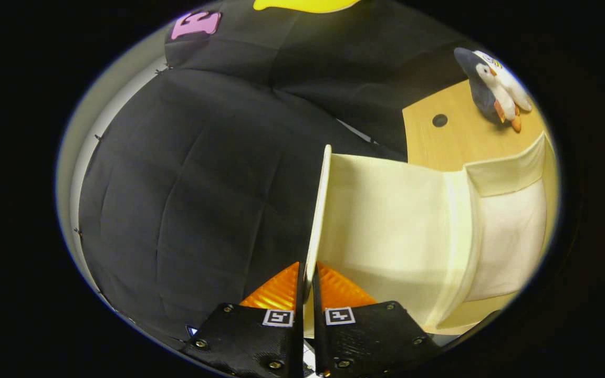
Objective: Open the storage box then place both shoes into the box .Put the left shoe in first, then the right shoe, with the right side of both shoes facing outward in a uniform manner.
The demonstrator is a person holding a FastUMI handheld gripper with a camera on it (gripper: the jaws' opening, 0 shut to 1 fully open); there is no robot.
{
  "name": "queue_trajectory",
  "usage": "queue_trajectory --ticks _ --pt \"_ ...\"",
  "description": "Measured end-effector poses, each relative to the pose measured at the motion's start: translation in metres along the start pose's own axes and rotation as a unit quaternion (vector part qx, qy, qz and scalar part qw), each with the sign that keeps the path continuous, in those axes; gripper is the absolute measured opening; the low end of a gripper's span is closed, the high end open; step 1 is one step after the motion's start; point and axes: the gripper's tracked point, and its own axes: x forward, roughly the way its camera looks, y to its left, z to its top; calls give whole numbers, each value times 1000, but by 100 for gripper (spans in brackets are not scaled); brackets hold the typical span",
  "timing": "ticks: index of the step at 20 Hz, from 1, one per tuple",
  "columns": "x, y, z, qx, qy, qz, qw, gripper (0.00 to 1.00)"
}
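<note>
The cream storage box point(507, 236) stands on the wooden table, its lid point(376, 220) swung up and seen edge-on. My gripper point(308, 278) is shut on the lid's thin front edge point(319, 210), one finger on each side of it. The lid's pale inner face stretches from the fingers toward the box body beyond. The box's inside is hidden from here.
A plush penguin toy point(494, 89) lies on the wooden table point(465, 136) beyond the box, near a round dark hole point(439, 120) in the tabletop. Black cloth wall point(192, 184) hangs to the left of the lid.
</note>
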Motion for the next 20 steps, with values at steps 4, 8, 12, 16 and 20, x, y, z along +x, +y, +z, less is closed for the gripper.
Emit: queue_trajectory --ticks 4,8,12,16,20 --pt "48 -18 -23 -16 7 -24 1000 8" --pt "74 -42 -40 -34 10 -83 996 8" --pt "85 -39 -61 -22 30 -84 996 19" --pt "66 -26 -55 -56 41 -78 995 85" --pt "22 -18 -47 -88 53 -78 992 96"
